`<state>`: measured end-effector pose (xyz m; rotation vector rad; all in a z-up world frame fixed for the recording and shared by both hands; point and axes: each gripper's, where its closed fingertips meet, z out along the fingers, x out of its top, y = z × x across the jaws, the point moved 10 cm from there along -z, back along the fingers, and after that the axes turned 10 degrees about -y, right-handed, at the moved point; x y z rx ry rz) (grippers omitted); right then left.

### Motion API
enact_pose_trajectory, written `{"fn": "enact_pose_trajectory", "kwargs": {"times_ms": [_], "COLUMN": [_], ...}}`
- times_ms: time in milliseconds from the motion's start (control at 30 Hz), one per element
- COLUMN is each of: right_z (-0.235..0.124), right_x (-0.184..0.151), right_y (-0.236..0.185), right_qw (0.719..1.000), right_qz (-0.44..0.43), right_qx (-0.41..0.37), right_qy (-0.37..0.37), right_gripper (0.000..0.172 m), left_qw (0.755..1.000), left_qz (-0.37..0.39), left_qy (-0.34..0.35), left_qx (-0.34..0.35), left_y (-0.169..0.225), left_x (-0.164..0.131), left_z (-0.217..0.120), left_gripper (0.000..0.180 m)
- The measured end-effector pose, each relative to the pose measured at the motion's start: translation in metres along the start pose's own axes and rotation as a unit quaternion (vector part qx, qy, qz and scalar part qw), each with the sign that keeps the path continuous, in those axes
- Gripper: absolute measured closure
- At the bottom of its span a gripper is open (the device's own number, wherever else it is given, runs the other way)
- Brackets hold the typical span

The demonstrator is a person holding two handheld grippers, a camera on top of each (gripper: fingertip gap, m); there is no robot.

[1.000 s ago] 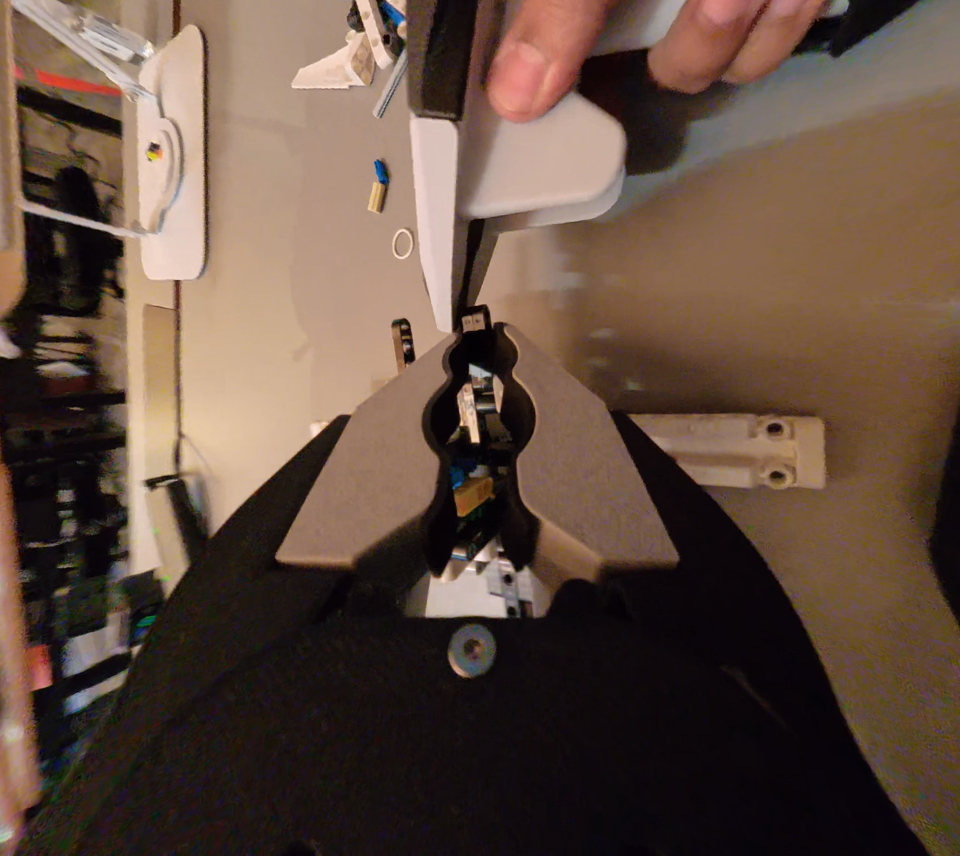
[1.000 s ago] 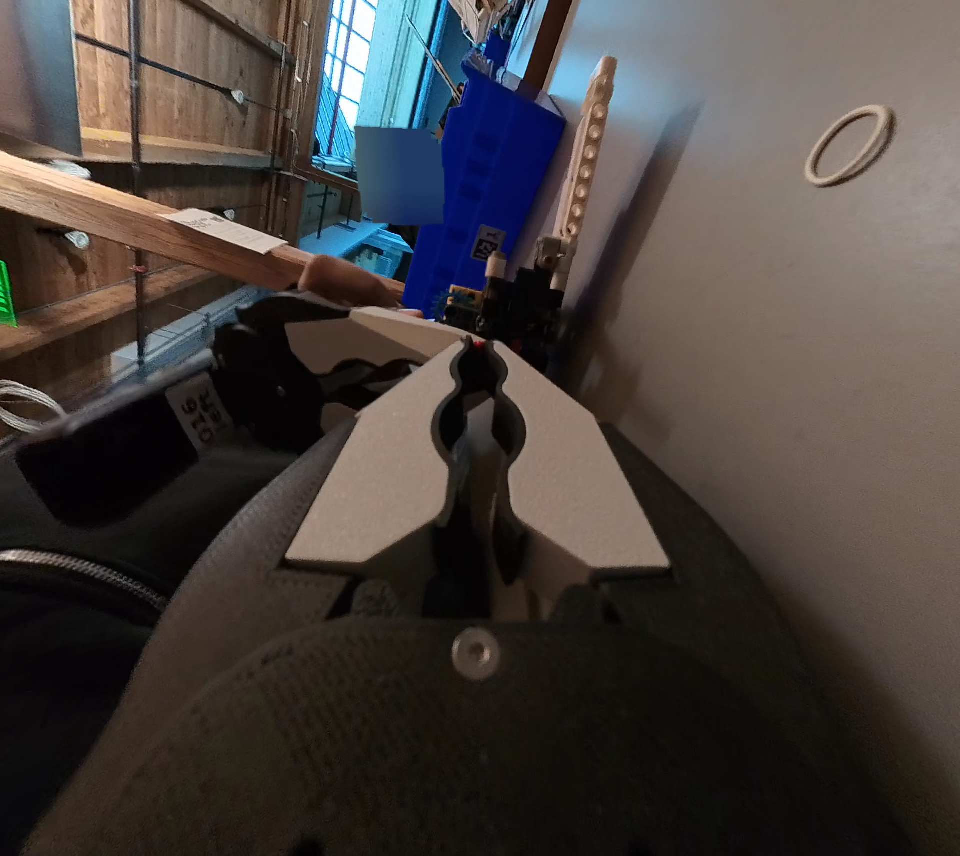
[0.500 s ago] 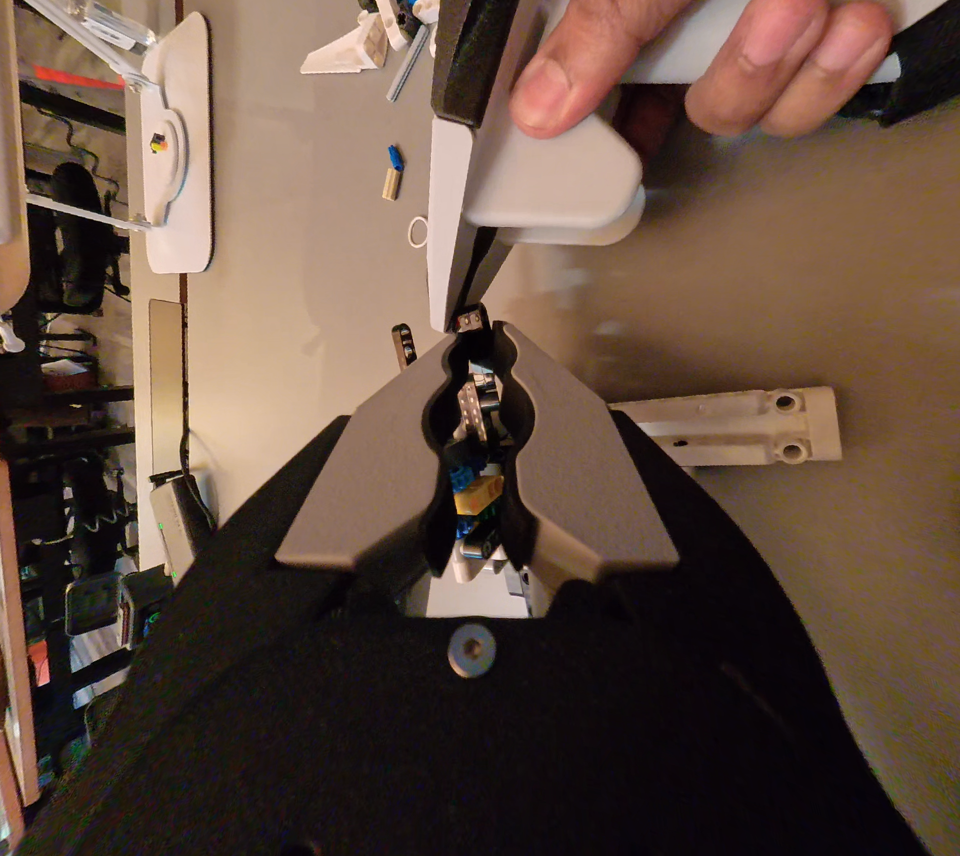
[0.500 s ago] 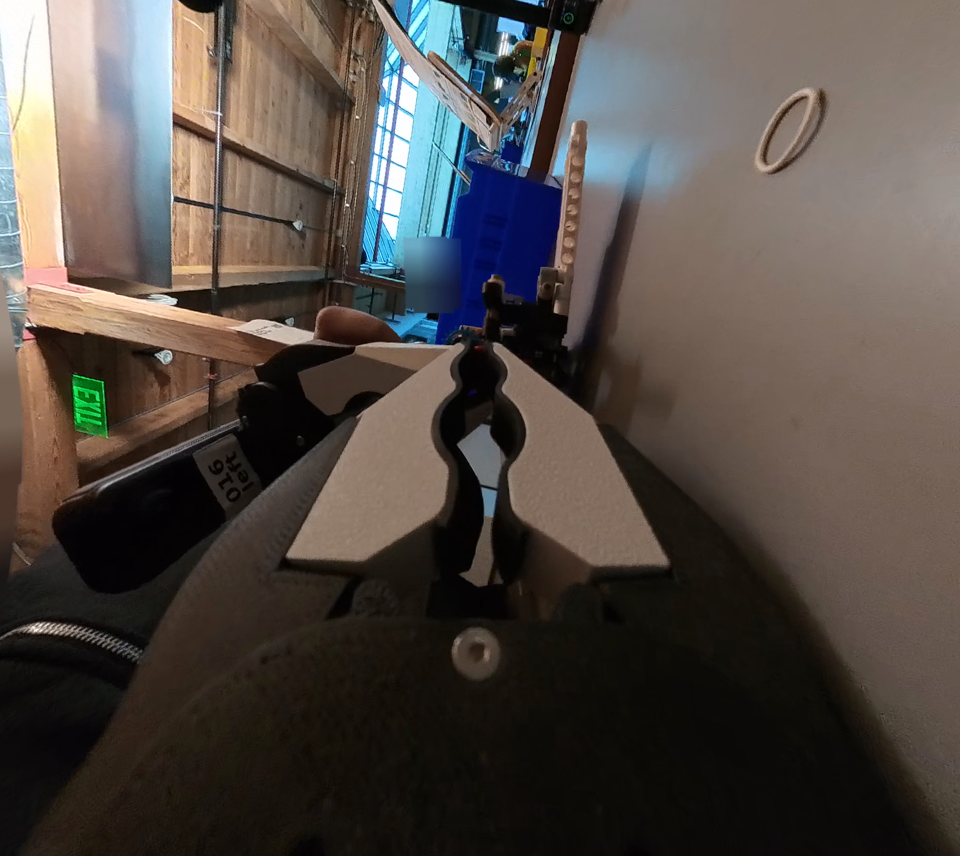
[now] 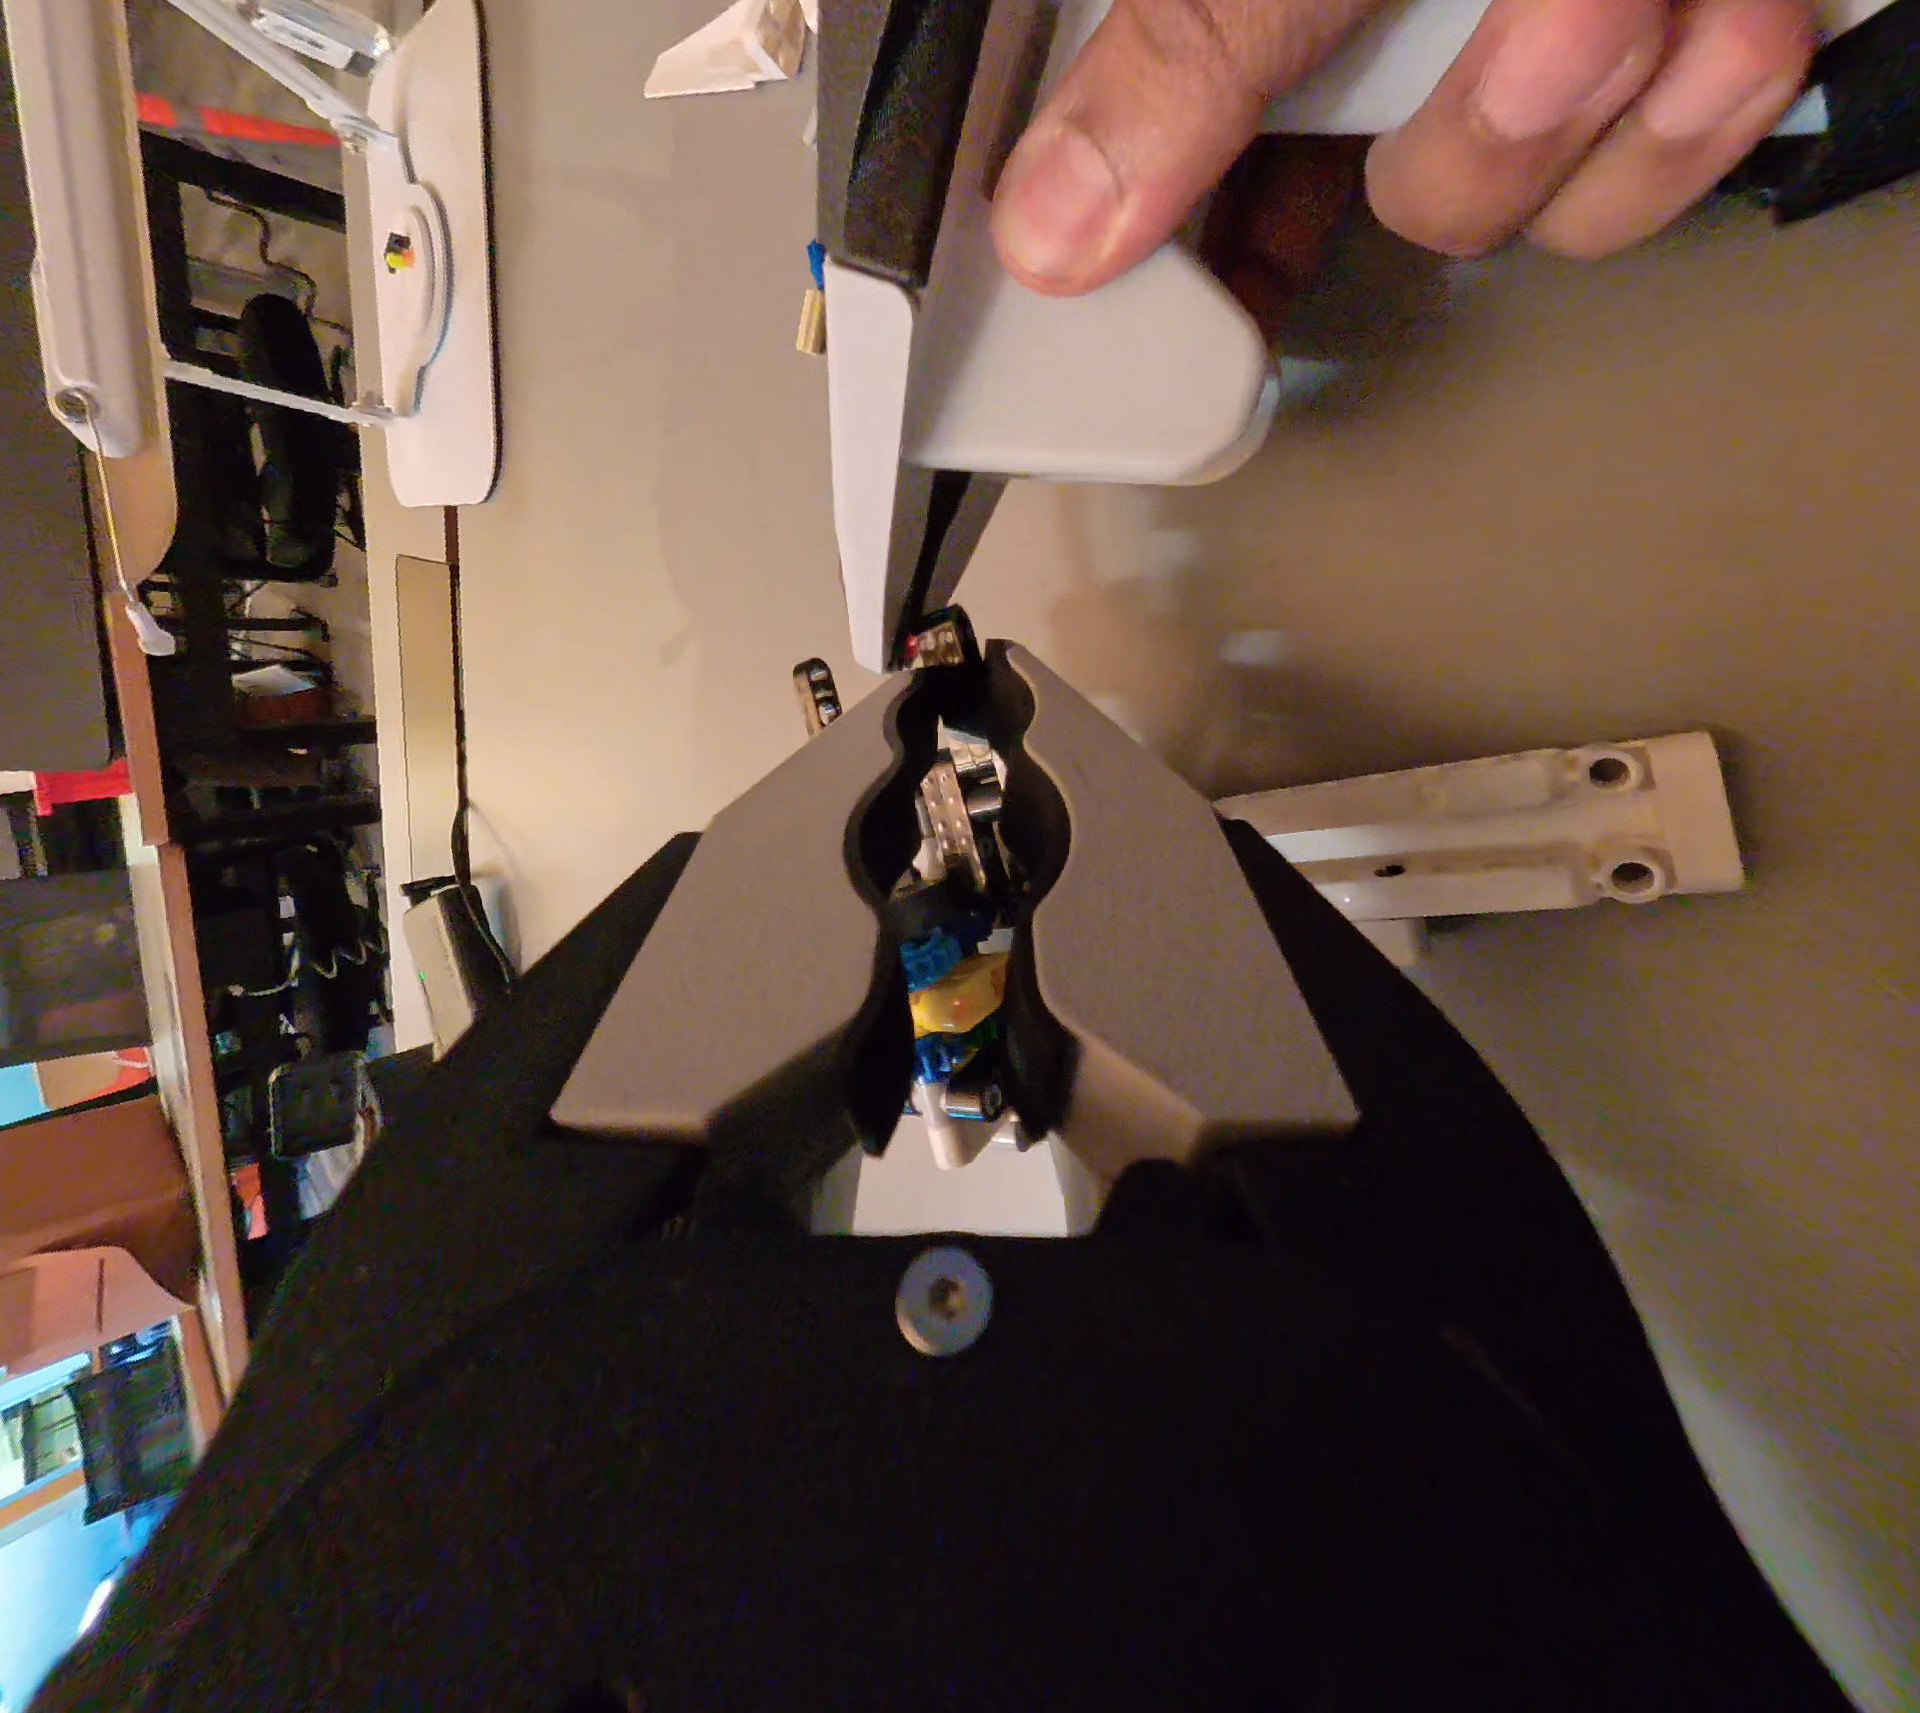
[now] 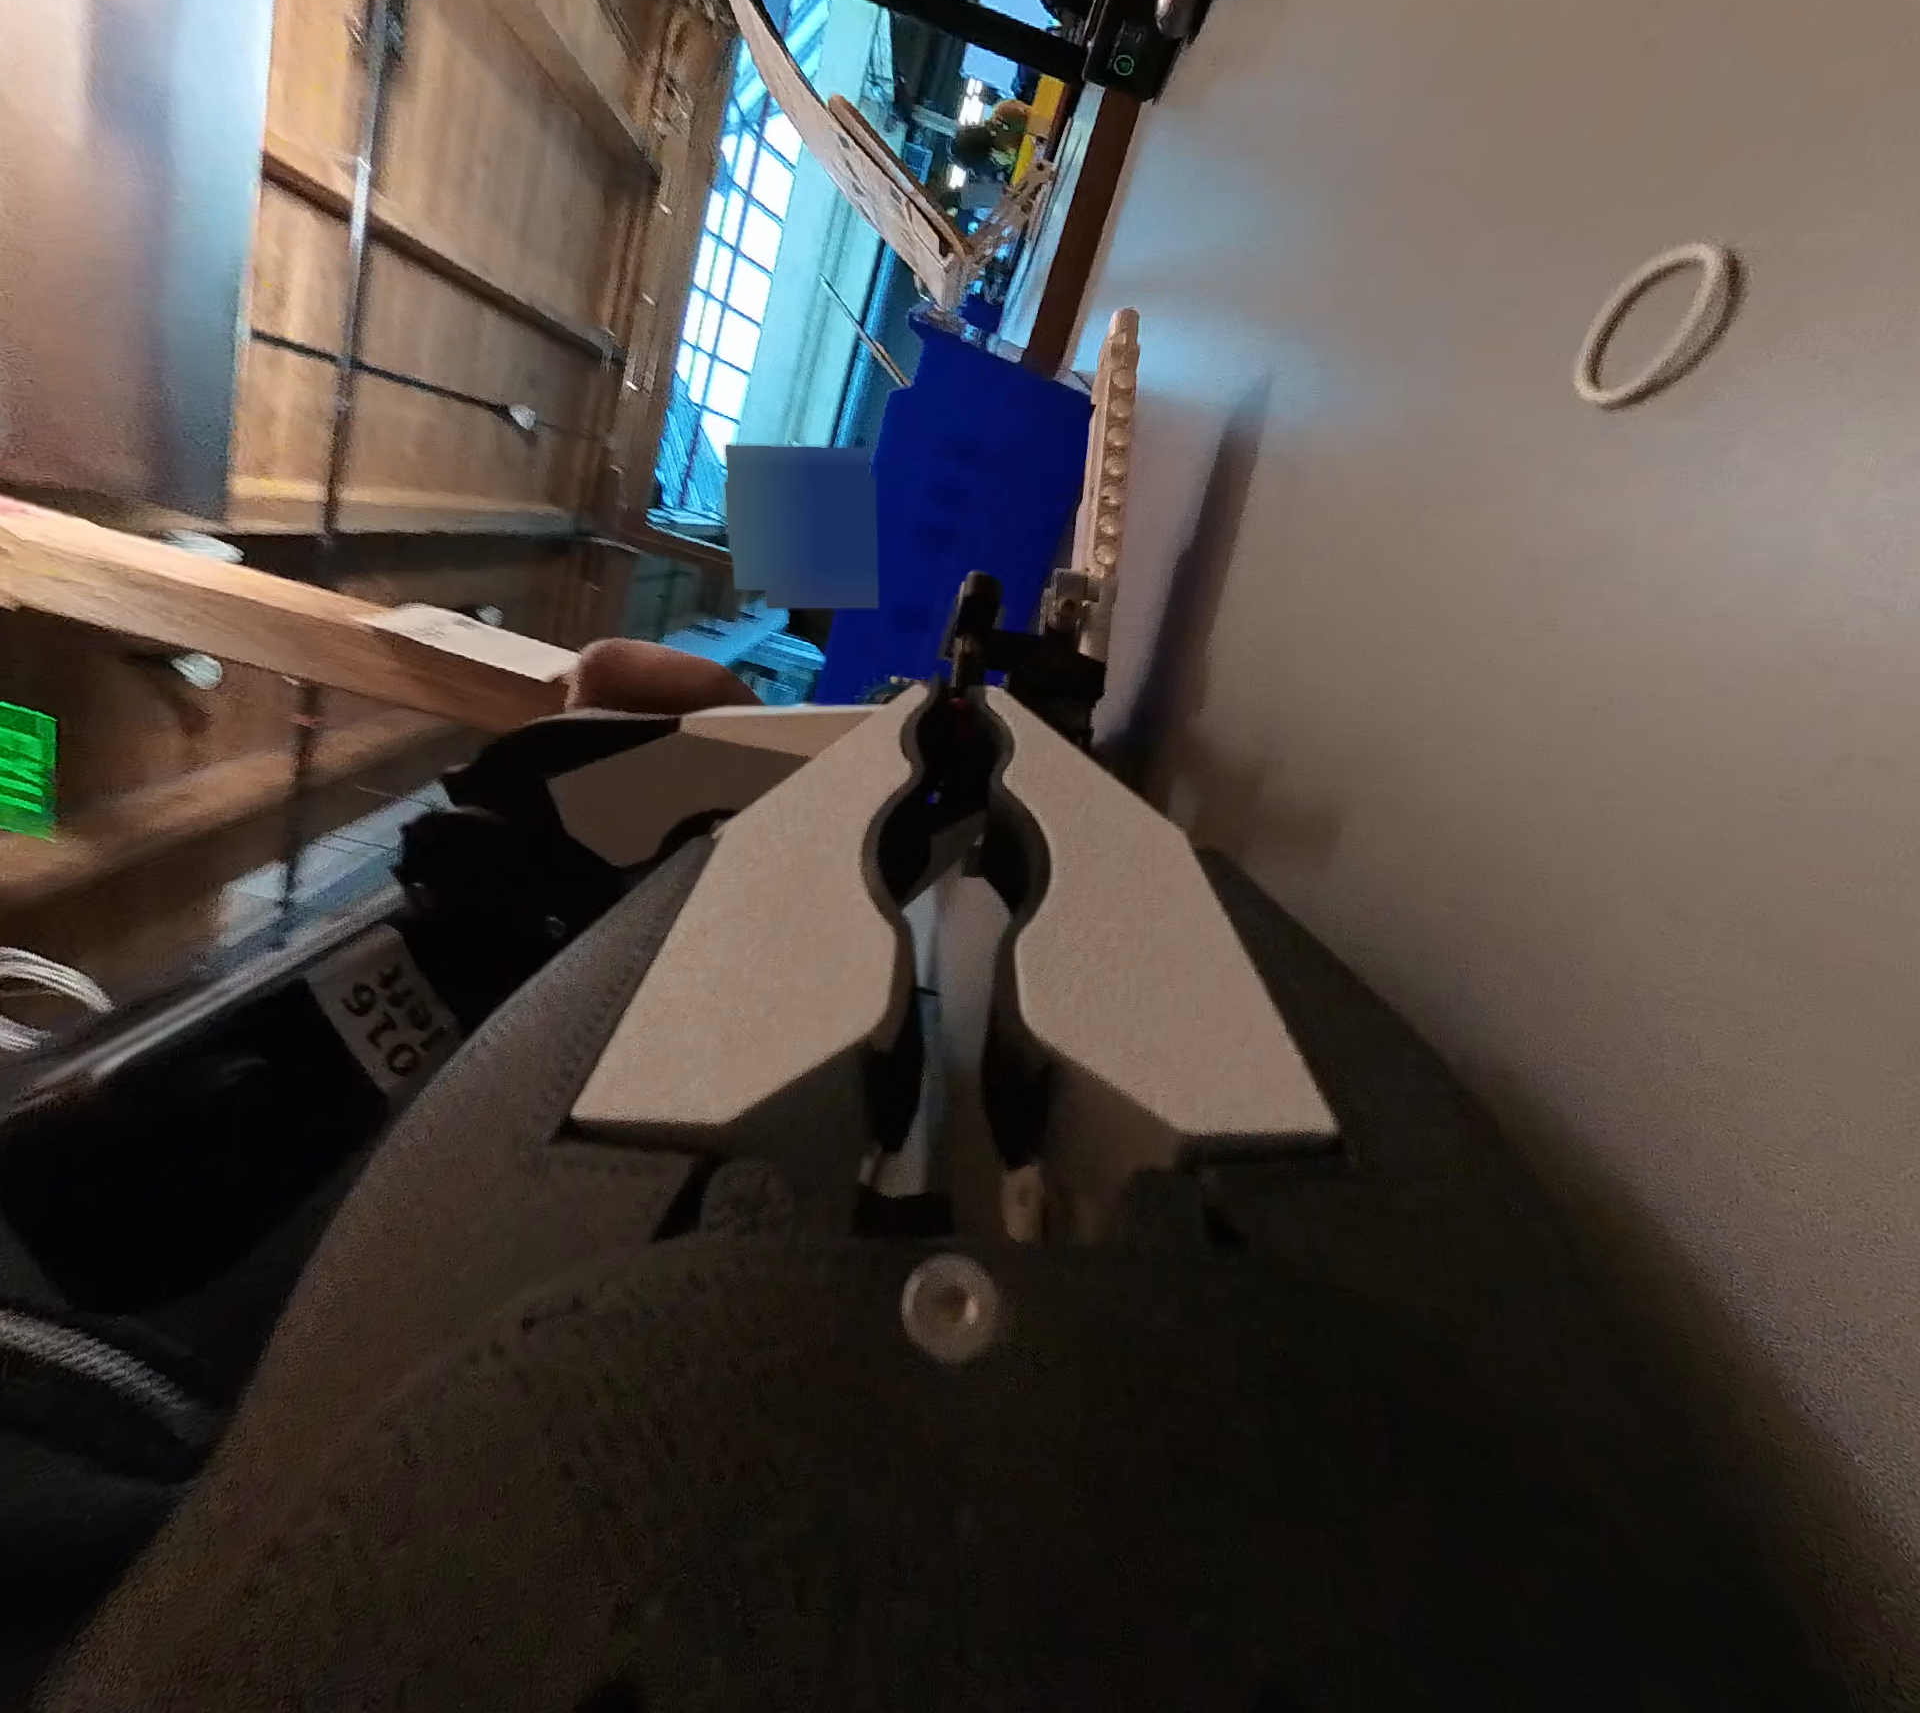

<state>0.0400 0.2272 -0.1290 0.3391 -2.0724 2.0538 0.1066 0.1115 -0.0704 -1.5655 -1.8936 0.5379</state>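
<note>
Holding two parts tip to tip, you have both tools loaded. The left hand-held gripper [image 5: 951,687] is closed on a brick assembly [image 5: 961,832] of black, white, blue and yellow pieces, which fills the channel between its fingers. The right hand-held gripper [image 5: 902,640] enters from 12 o'clock in the left wrist view, carried by a hand [image 5: 1299,32]. Its tips are pinched together on a small black piece [image 5: 943,640] with a red spot. That piece sits at the front end of the assembly, right at the left tool's fingertips.

1. Apply an even squeeze on both triggers. The black piece is held only at the extreme tips and probably twists out easily.
2. Line up the two tools on one axis. Side load likely levers the assembly in the left grip.
3. Watch the contact point from the left wrist view. The right wrist view shows it mostly hidden behind its own fingers.

The bench [image 5: 644,416] is plain grey and matt. On it:
- a long white beam [image 5: 1475,832] at 3 o'clock
- a short black link [image 5: 816,695] just beside the left finger at 11 o'clock
- loose white pieces [image 5: 748,32] at 12 o'clock
- a white pad [image 5: 436,240] at 10 o'clock

The right wrist view shows a pale ring [image 6: 1657,325] at 2 o'clock. Beyond the bench stand a blue bin [image 6: 966,520], a timber wall [image 6: 447,261] and a paned window [image 6: 738,281].
</note>
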Motion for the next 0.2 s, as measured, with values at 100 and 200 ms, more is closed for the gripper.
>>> {"fn": "enact_pose_trajectory", "kwargs": {"times_ms": [100,200], "right_z": [0.001,0.0022], "right_x": [-0.0003,0.0003], "right_y": [-0.0009,-0.0055], "right_qw": [1.0,0.998], "right_qz": [-0.007,-0.054], "right_qx": [-0.006,-0.045], "right_qy": [-0.005,-0.008], "right_gripper": [0.172,0.172], "left_qw": [1.0,1.0], "left_qz": [-0.001,0.011], "left_qy": [0.004,0.0], "left_qx": [0.003,0.002], "left_y": [0.0013,0.0026], "left_x": [-0.0009,-0.0001], "left_z": [-0.0005,0.0012], "left_gripper": [0.173,0.173]}}
